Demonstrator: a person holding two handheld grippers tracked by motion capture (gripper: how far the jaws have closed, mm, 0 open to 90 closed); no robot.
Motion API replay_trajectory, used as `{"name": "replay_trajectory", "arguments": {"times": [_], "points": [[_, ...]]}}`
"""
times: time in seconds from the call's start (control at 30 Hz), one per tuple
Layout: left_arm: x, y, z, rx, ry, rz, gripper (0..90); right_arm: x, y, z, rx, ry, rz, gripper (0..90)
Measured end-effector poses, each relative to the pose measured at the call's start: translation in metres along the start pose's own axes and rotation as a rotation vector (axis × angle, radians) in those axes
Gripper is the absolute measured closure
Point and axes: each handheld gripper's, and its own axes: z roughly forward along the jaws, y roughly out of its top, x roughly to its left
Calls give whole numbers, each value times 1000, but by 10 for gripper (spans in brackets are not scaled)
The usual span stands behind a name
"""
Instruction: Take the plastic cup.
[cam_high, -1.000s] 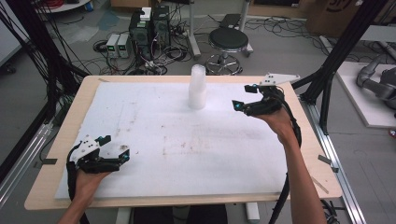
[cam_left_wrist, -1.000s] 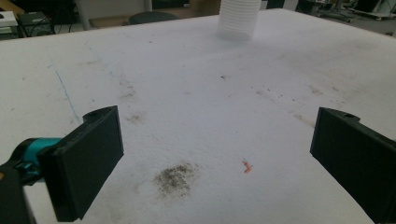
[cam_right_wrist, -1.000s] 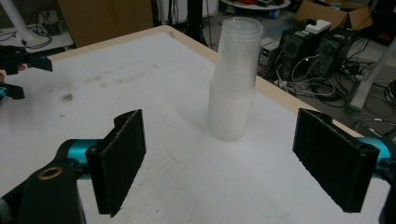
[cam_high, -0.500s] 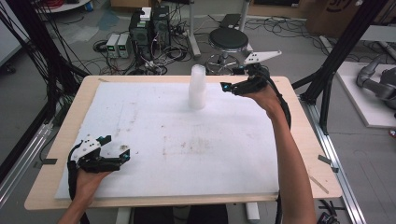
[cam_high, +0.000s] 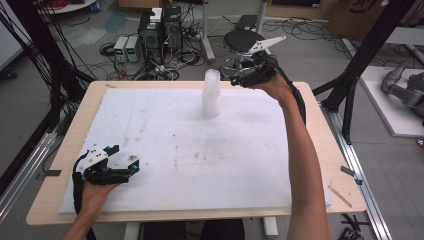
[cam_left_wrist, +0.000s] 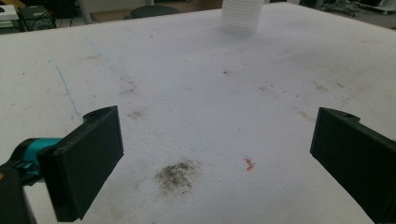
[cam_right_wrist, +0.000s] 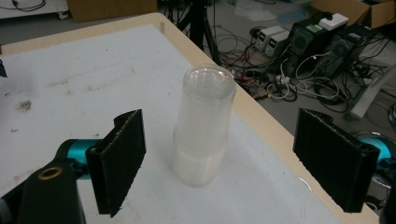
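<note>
- My right gripper (cam_high: 234, 80) hangs at the far edge of the table (cam_high: 55, 205), just beside the top of the stack of clear plastic cups (cam_high: 211, 94) and level with it.
- In the right gripper view the stack of cups (cam_right_wrist: 204, 126) stands upright between my two black jaws, which are spread wide with clear space on either side; they hold nothing and touch nothing.
- The stack sits on the white foam mat (cam_high: 150, 125) near its far edge, roughly in the middle of the table's width.
- My left gripper (cam_high: 131, 166) rests low at the near left corner of the mat, well apart from the cups. Its jaws are also wide open and empty; in the left gripper view I see bare, stained mat between them and the base of the stack (cam_left_wrist: 240, 16) far ahead.
- As I judge it, the work has barely begun: the approach is made, but no cup is gripped, lifted or separated.
- What remains is everything after lining up: closing on the upper cup, drawing it off the stack, and setting it down somewhere on the mat.
- The cups look thin and light, so I expect a gentle squeeze will be needed.
</note>
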Motion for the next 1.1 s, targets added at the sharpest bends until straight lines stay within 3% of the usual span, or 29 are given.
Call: {"name": "replay_trajectory", "arguments": {"times": [0.37, 1.1], "points": [[-1, 0, 0, 6, 2, 9, 25, -5, 19, 30, 59, 36, -33, 150], [0, 1, 1, 17, -10, 13, 25, -6, 6, 71, 135, 26, 10, 139]]}}
